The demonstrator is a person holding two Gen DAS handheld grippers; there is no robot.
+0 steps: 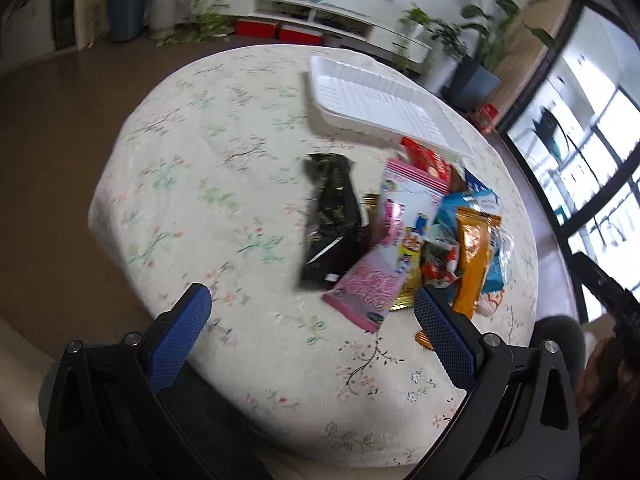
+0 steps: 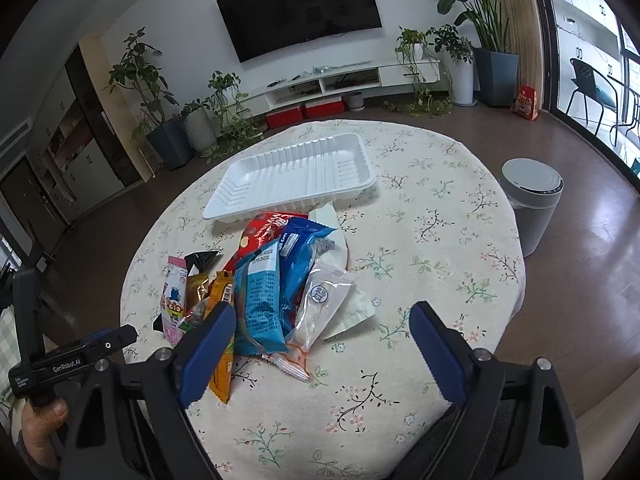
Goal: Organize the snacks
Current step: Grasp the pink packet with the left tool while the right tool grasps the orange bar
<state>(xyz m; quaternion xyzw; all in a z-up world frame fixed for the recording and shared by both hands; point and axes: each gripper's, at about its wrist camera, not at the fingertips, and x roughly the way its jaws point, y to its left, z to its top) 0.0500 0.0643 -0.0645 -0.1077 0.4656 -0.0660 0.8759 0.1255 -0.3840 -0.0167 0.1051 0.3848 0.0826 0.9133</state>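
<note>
Each hand-held gripper (image 1: 312,312) (image 2: 322,326) has a black frame with silver screws and blue cross-hatched pads (image 2: 208,344), white "GenRobot.AI" lettering, and a bare-skinned hand (image 2: 38,428).

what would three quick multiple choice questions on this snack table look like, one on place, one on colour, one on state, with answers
1. Where does the white tray lie relative to the snack pile?
A. under the pile
B. beyond the pile, on the far side of the table
C. on the floor

2. What colour is the packet lying apart at the pile's left edge in the left wrist view?
A. black
B. white
C. green

3. How do the two grippers stand?
A. both shut on packets
B. one open, one shut
C. both open and holding nothing

Answers:
1. B, the tray sits on the floral tablecloth behind the packets, its near rim touching or just overlapped by the red packet.
2. A, the black packet lies beside the pink packet.
3. C, the left gripper and right gripper show wide gaps with only cloth and the pile's edge between the pads.
</note>
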